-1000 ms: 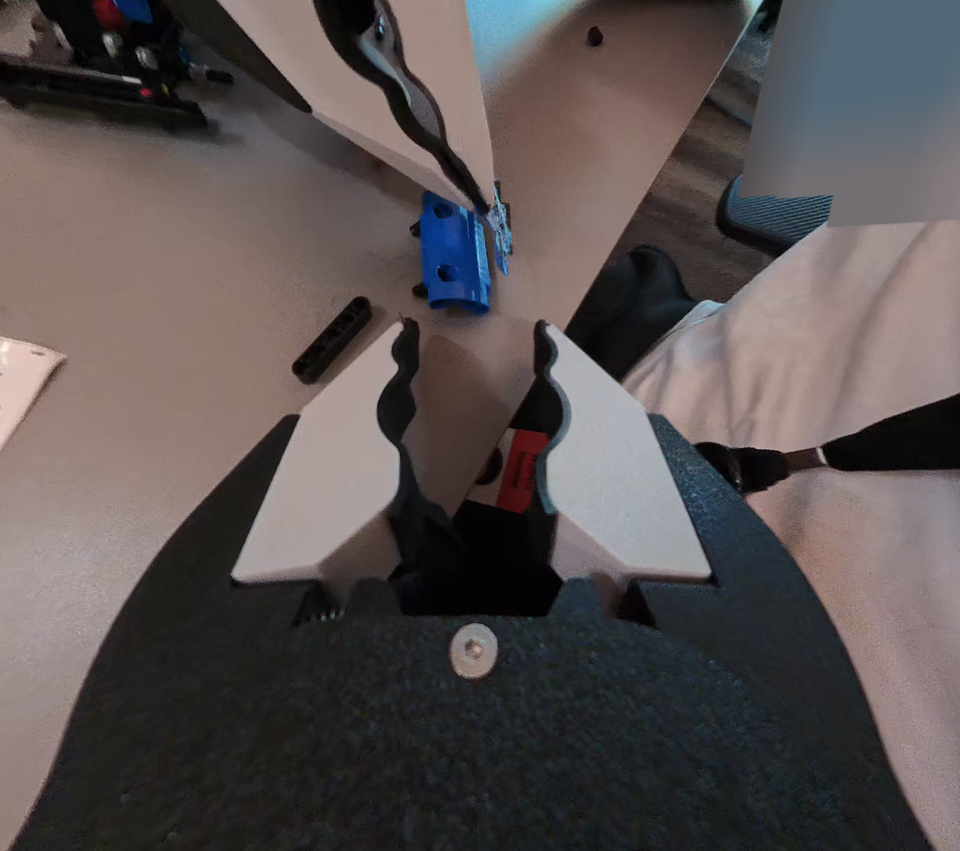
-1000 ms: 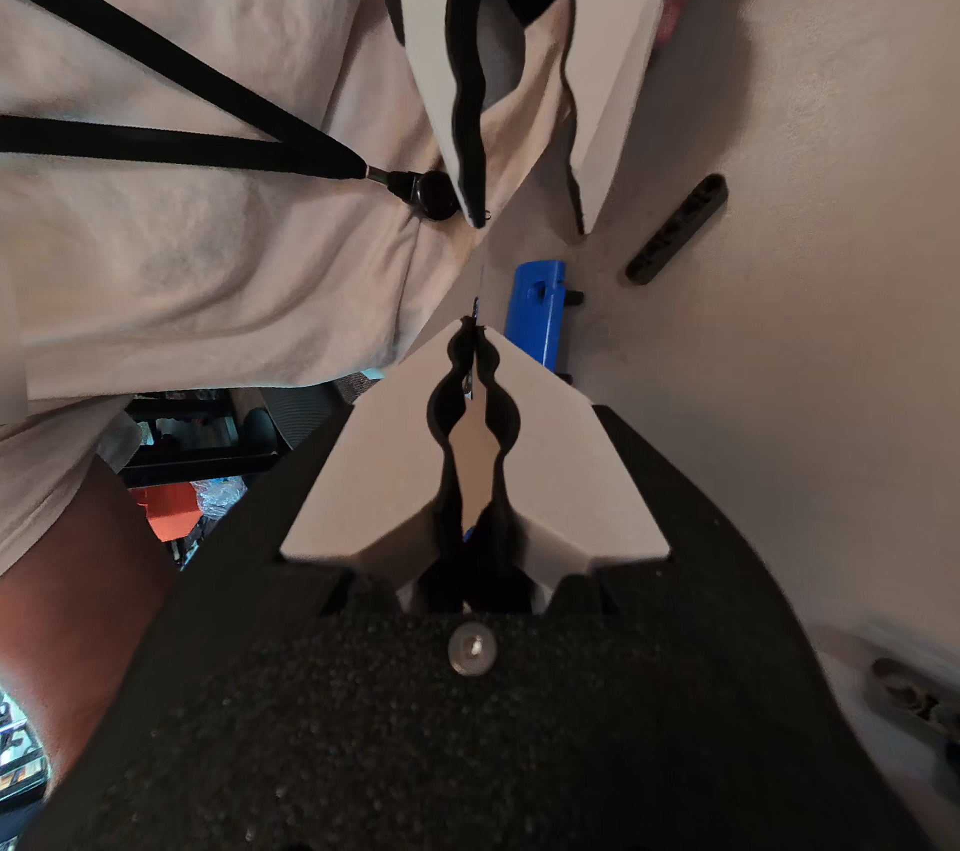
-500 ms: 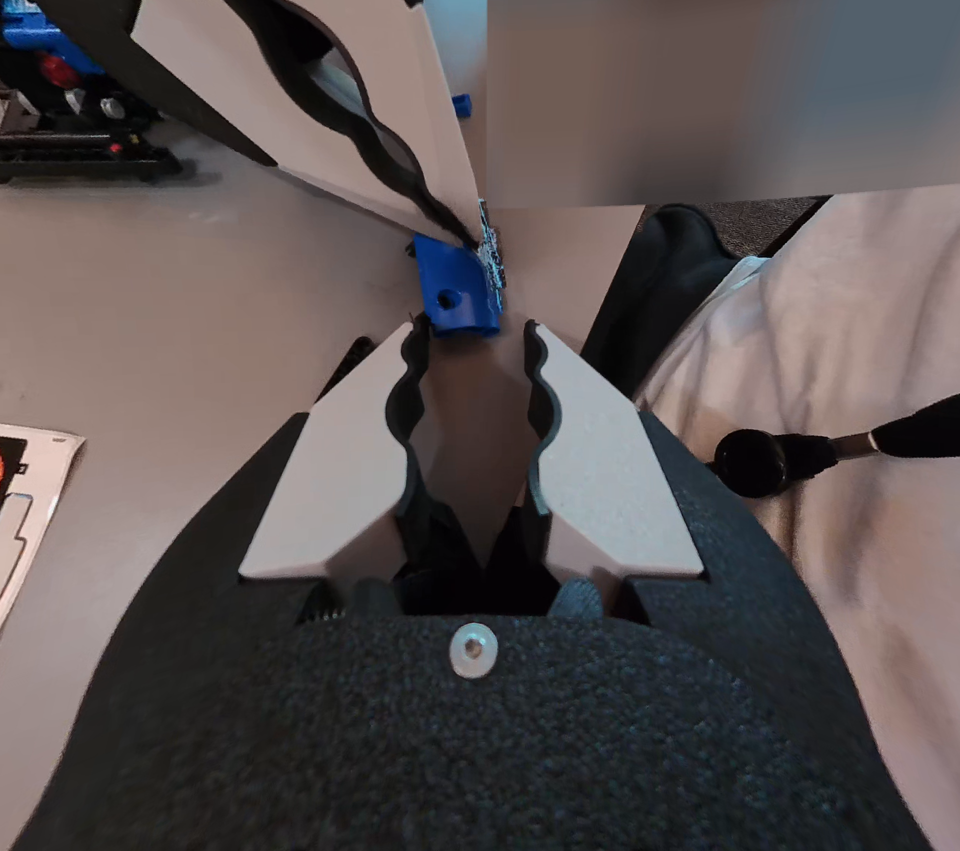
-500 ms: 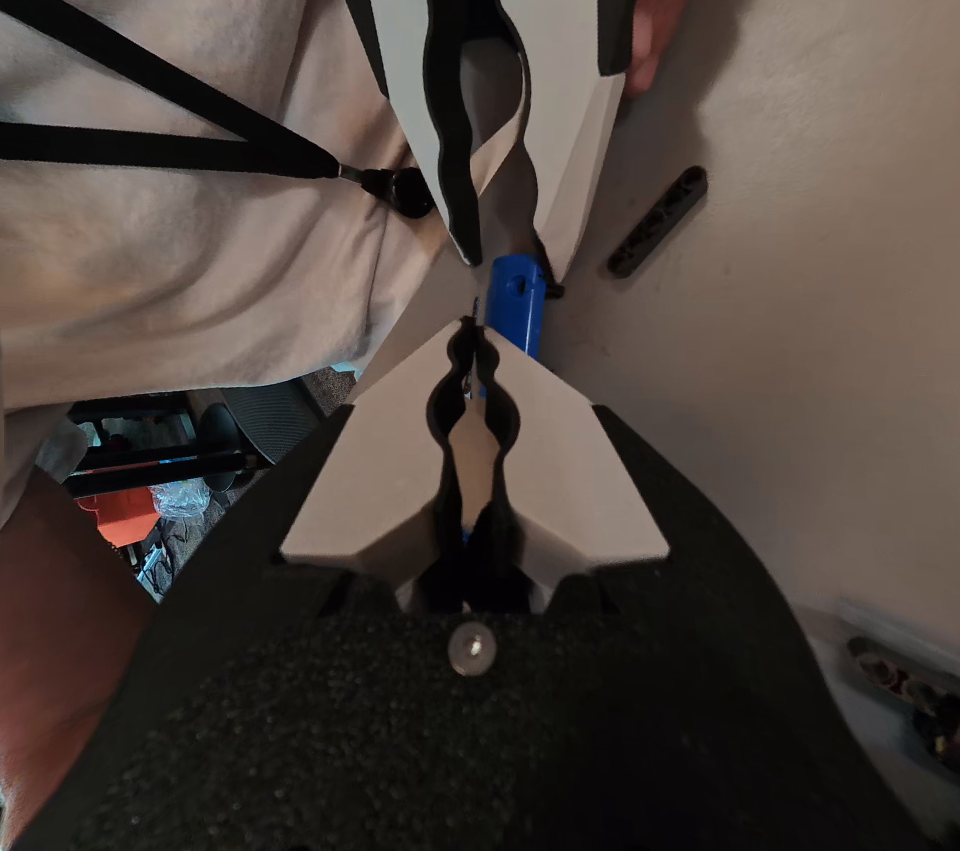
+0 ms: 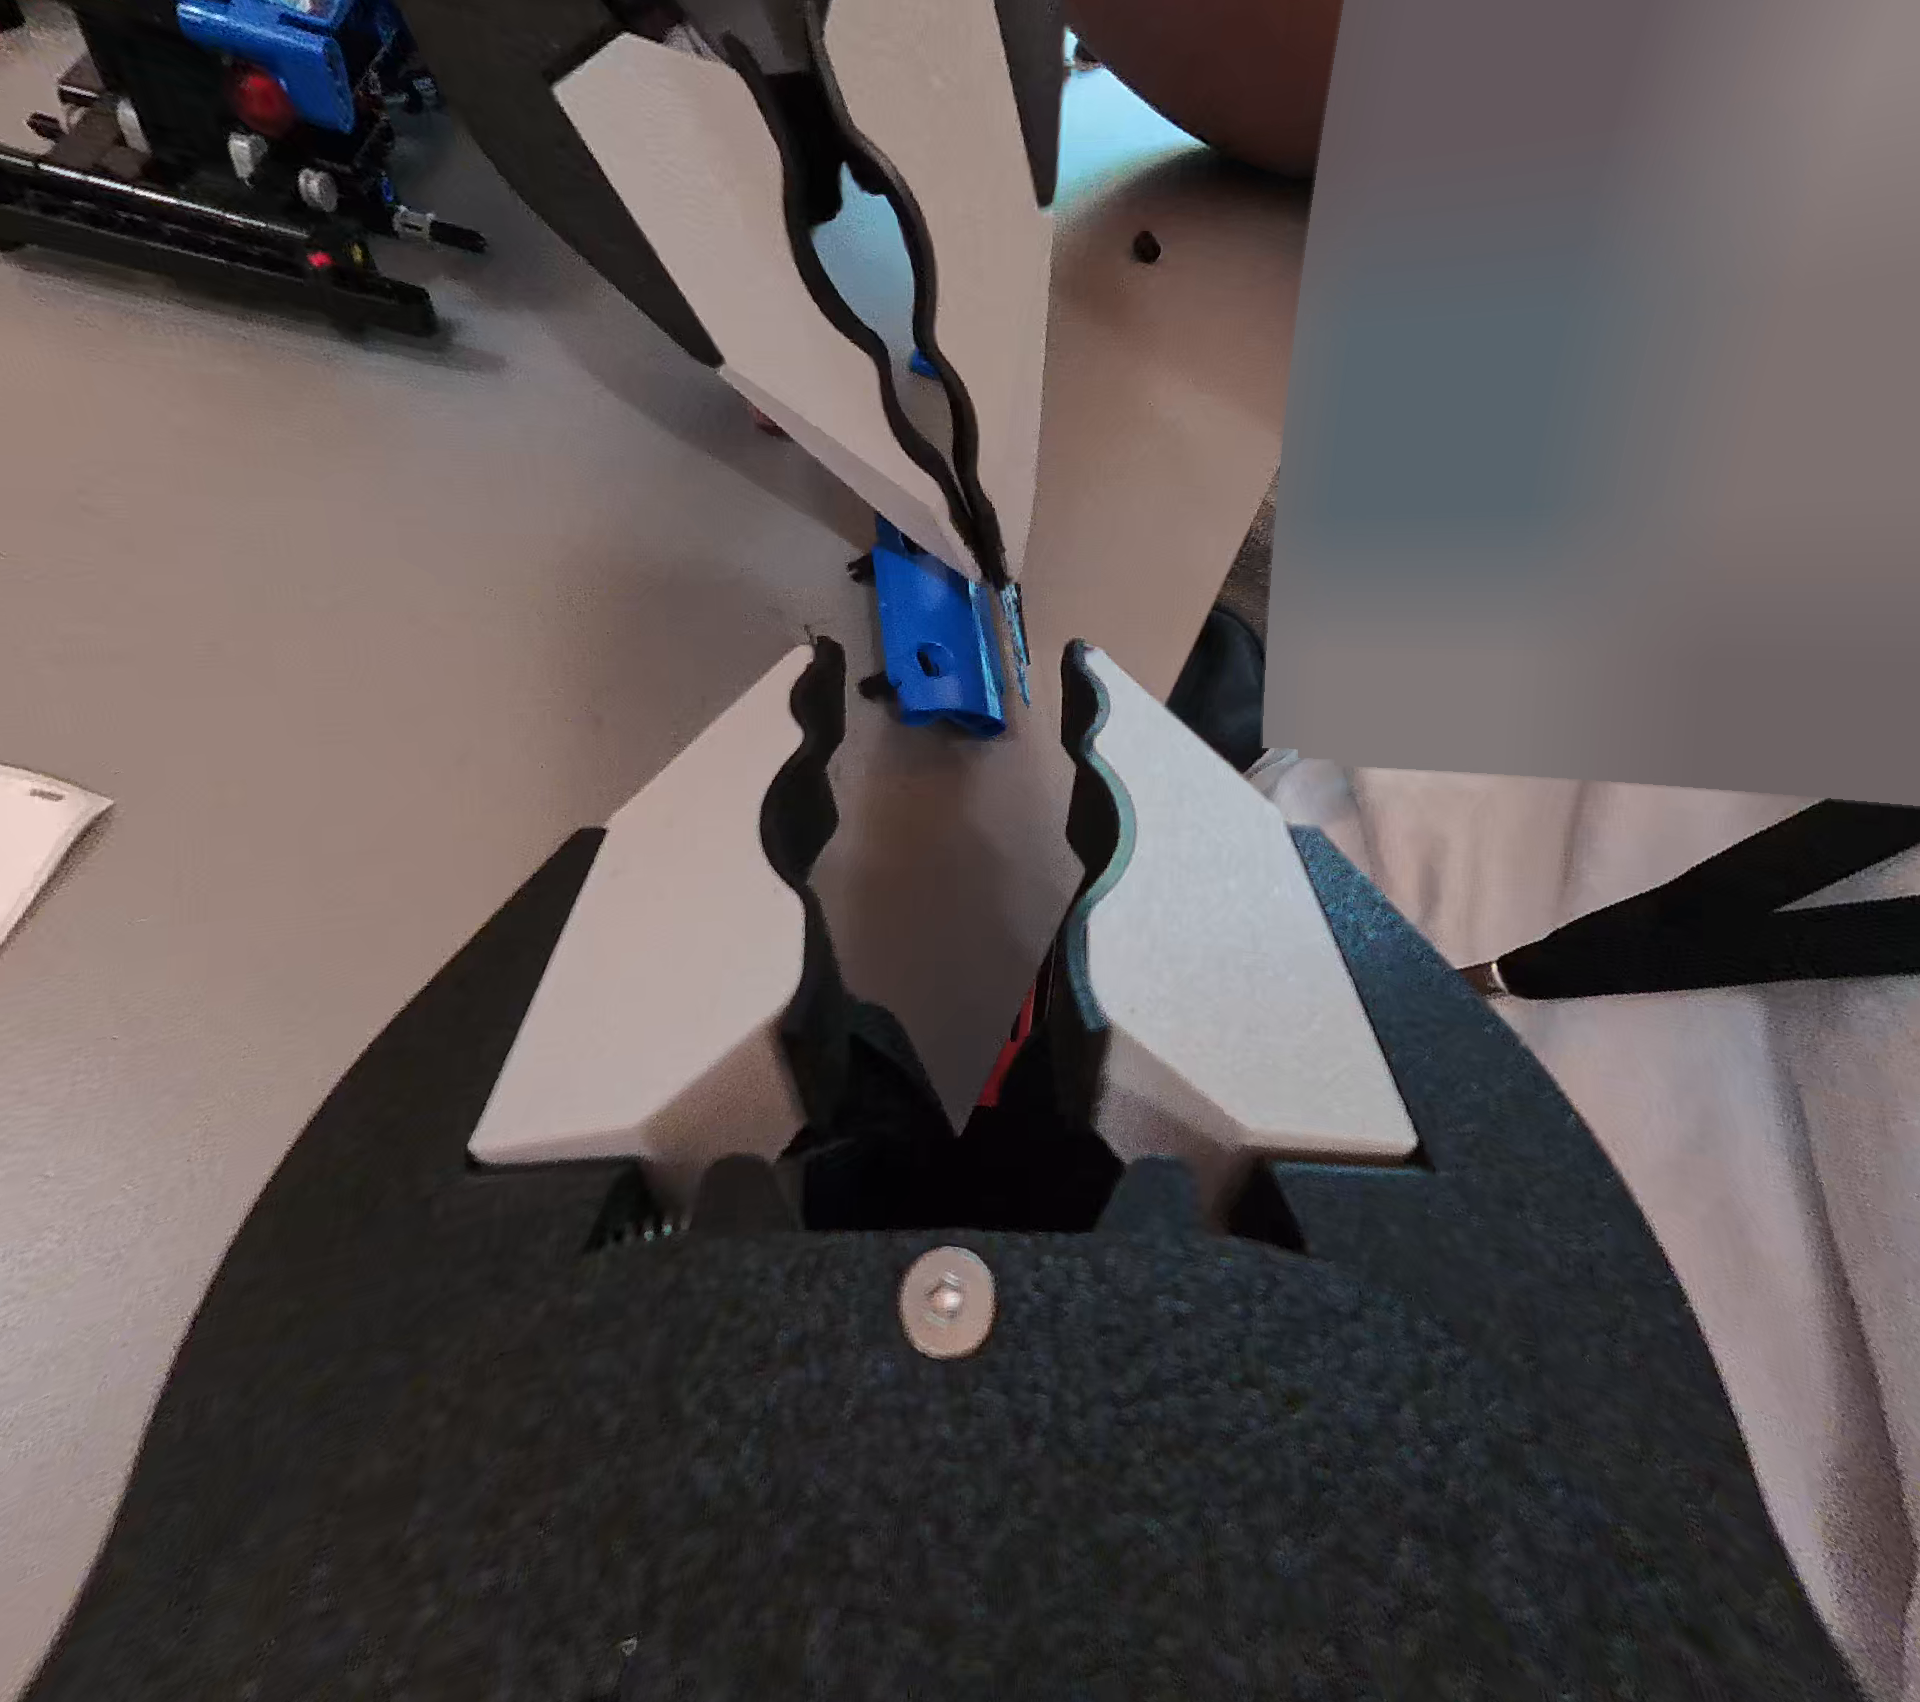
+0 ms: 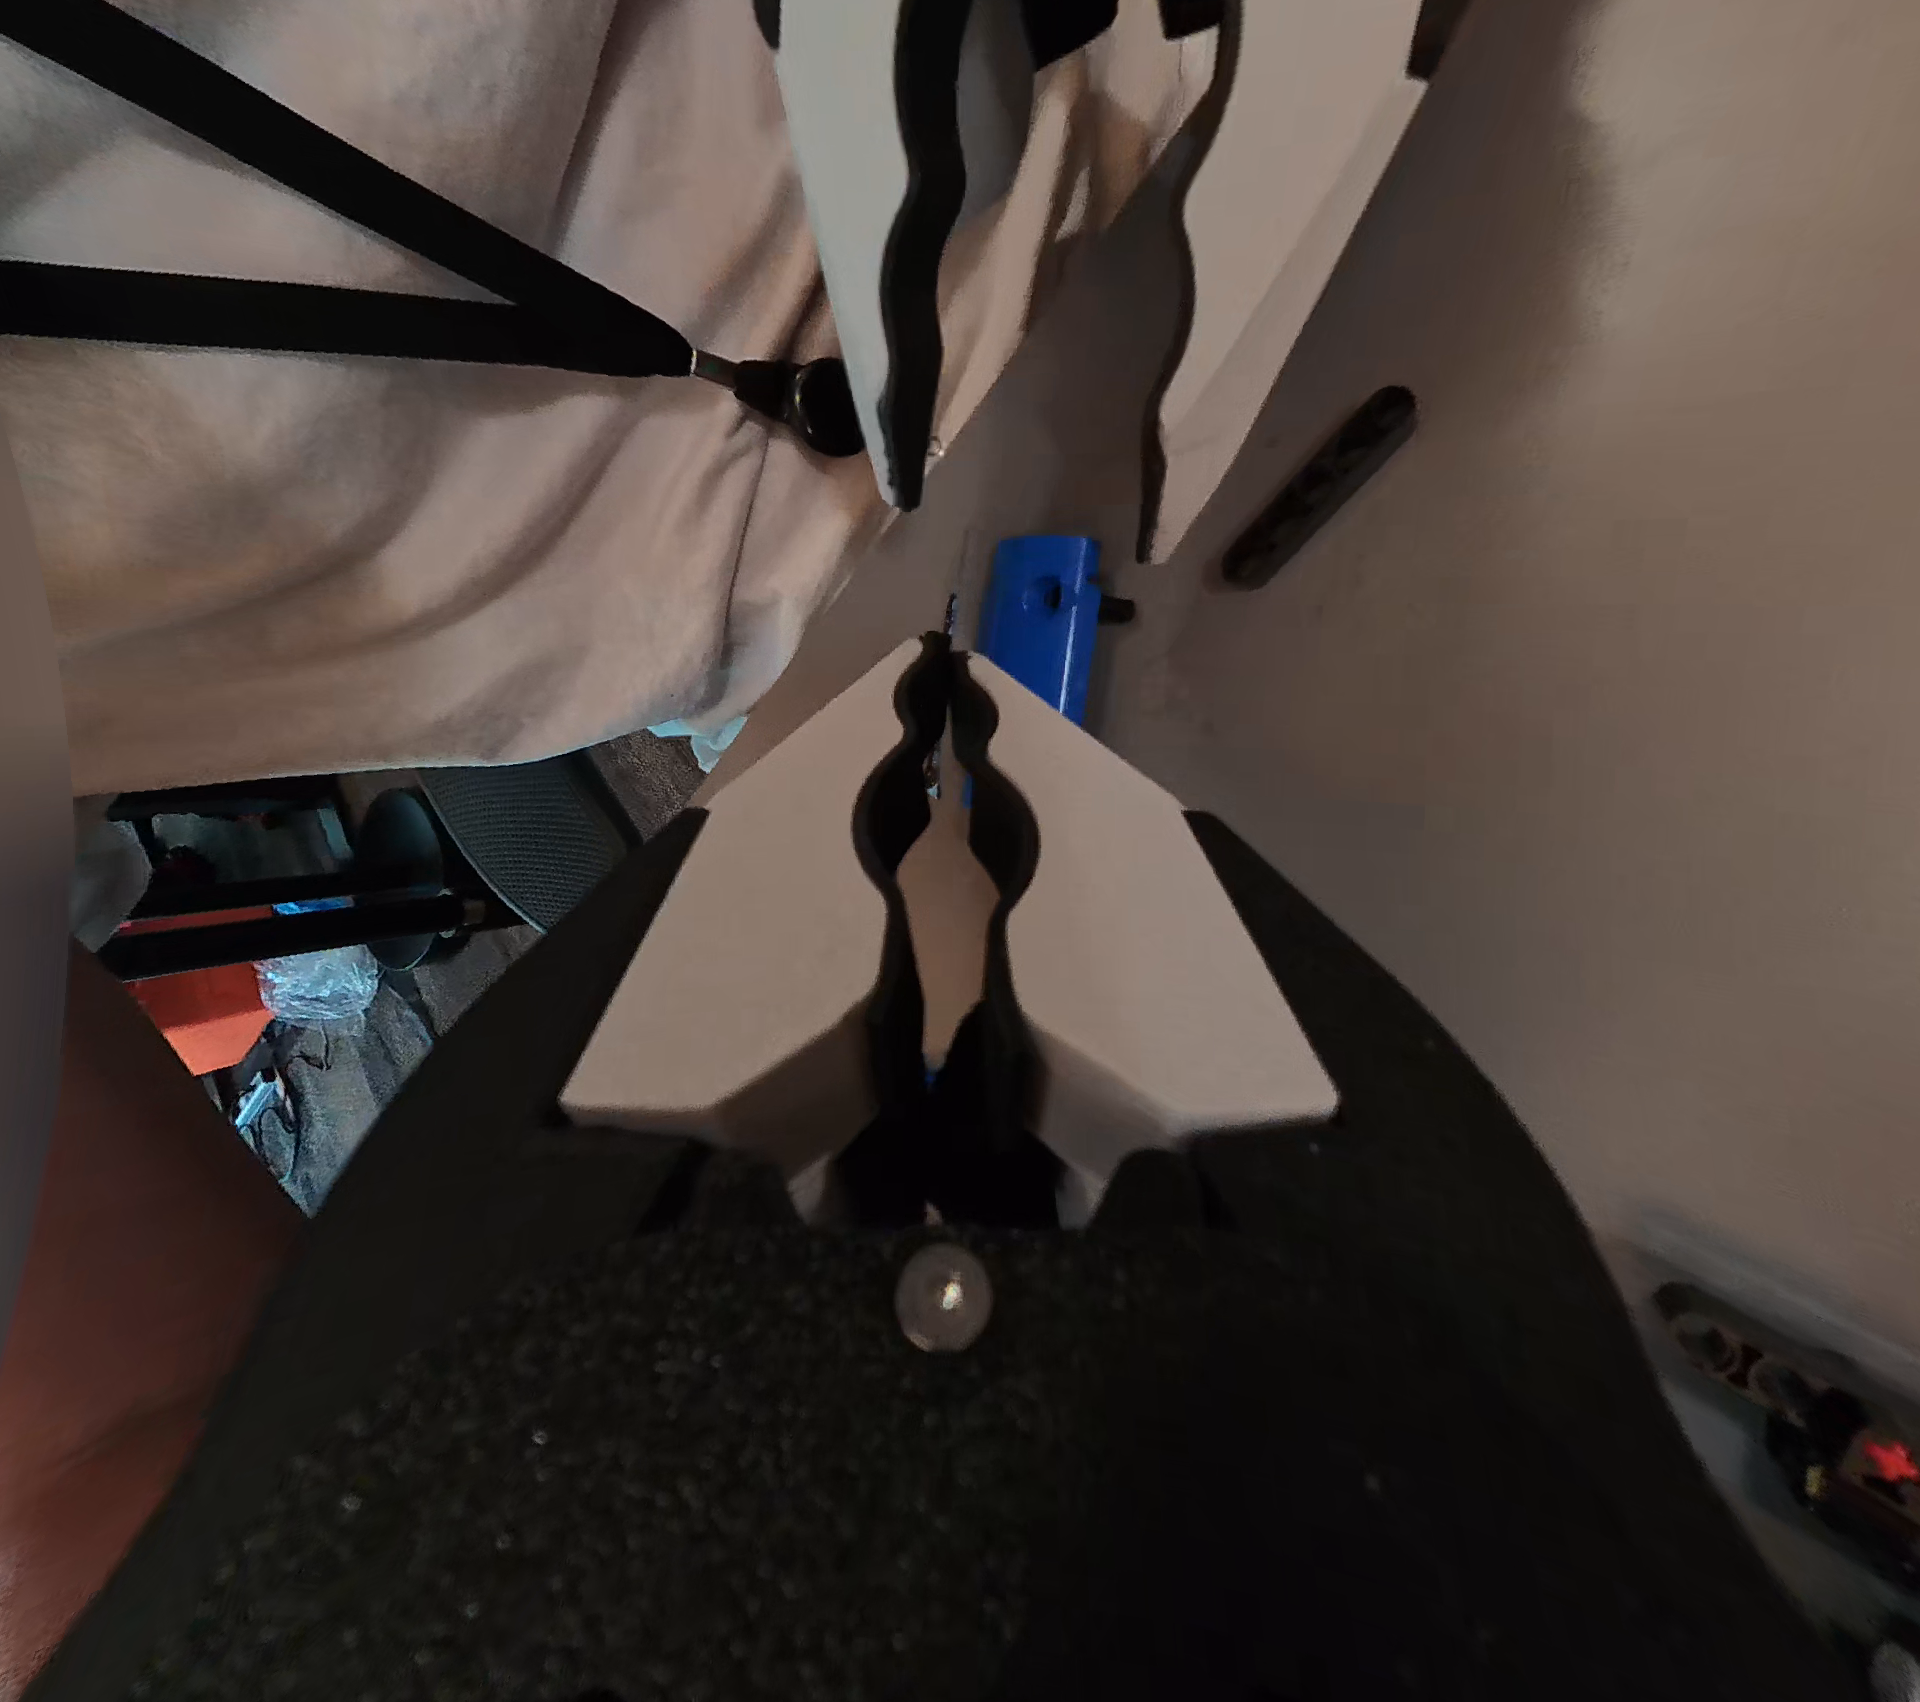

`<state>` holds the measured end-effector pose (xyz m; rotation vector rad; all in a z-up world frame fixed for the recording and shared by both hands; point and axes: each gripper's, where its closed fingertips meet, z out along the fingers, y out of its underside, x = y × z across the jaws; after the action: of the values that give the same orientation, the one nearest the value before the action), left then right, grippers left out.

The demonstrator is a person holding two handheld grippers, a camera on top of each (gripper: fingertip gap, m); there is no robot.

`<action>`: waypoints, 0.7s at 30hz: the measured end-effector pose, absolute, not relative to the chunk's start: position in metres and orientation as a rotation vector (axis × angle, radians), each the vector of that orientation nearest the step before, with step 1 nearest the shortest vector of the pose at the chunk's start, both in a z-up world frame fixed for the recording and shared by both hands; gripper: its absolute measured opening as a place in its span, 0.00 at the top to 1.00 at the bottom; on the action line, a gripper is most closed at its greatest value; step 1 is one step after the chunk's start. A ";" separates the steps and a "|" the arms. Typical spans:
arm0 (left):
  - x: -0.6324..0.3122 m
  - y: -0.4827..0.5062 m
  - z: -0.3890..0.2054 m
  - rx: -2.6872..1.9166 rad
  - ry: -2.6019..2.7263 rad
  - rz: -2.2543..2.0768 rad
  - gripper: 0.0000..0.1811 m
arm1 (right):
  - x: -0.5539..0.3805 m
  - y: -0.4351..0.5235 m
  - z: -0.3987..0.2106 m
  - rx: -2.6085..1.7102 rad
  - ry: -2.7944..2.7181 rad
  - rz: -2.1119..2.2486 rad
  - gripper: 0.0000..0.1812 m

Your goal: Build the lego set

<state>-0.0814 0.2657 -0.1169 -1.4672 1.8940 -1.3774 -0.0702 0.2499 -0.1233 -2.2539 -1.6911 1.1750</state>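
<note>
A blue lego panel (image 5: 935, 665) with black pins lies on the grey table near its front edge; it also shows in the right wrist view (image 6: 1039, 624). My right gripper (image 6: 943, 644) is shut on a thin blue patterned sticker (image 6: 948, 613) and holds it edge-on right beside the panel. In the left wrist view it (image 5: 987, 574) comes down from above with the sticker (image 5: 1013, 629) at its tips. My left gripper (image 5: 951, 653) is open and empty, its tips just short of the panel, one to each side. I cannot tell whether the sticker touches the panel.
A black lego beam (image 6: 1320, 489) lies beside the panel. A part-built blue and black lego vehicle (image 5: 239, 73) stands at the far left. A white sheet (image 5: 42, 831) lies at the left edge. A person's torso with a black lanyard (image 6: 312, 239) is close behind the table edge. Both grippers' tips are close together, under 4 cm apart.
My left gripper, which had closed in around the panel half a second ago, has drawn back a little and opened slightly. My right gripper stays shut on the sticker beside the panel.
</note>
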 end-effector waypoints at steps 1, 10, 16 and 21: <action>-0.081 0.266 -0.117 -1.482 1.893 -1.387 0.78 | -0.070 0.250 -0.124 -2.259 -1.699 1.164 1.00; -0.079 0.265 -0.126 -1.531 1.938 -1.344 0.76 | -0.069 0.249 -0.126 -2.301 -1.719 1.186 1.00; -0.079 0.267 -0.126 -1.553 1.930 -1.345 0.78 | -0.068 0.252 -0.127 -2.306 -1.712 1.176 1.00; -0.078 0.266 -0.132 -1.551 1.955 -1.286 0.79 | -0.068 0.252 -0.128 -2.311 -1.713 1.168 1.00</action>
<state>-0.0782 0.2664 -0.1316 -1.5508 1.9553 -1.2864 -0.0680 0.2517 -0.1283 -2.3113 -1.7131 1.1679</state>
